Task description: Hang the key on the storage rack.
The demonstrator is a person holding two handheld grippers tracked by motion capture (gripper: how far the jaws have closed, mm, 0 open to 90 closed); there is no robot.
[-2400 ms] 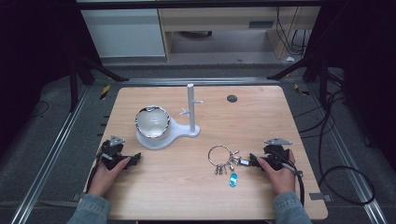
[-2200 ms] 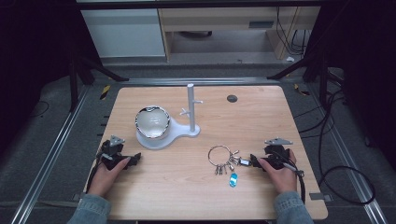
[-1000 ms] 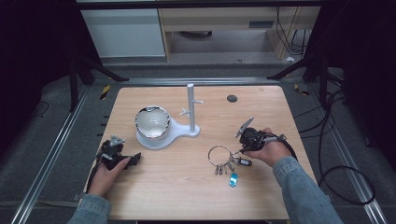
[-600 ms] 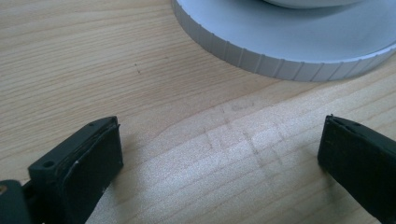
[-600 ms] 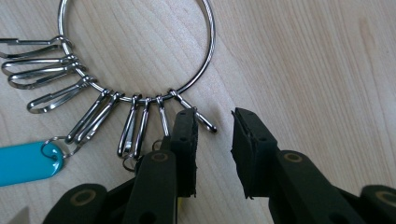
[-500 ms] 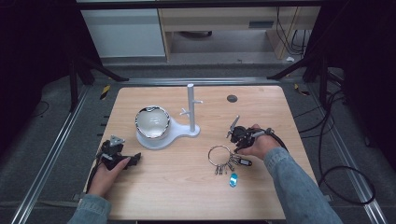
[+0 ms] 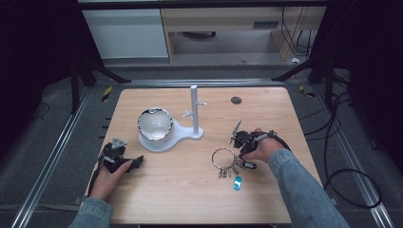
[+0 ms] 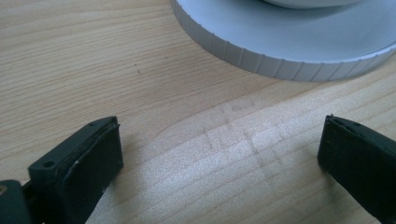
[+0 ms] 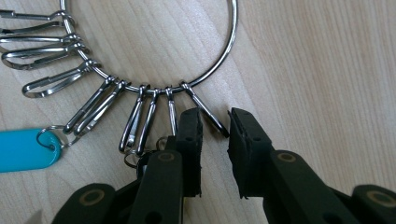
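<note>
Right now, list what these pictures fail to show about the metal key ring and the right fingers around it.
- Large metal key ring: its top is cut off by the upper edge of the right gripper view.
- Small metal clip between the right gripper's fingers: whether the pads press it cannot be told; a narrow gap shows.
- Blue plastic tag: cut off by the left edge.
- High view: the clips are too small to count.

Bare wood lies between the key ring [image 7: 224,158] and the white stand [image 7: 169,135], which blocks the middle.
</note>
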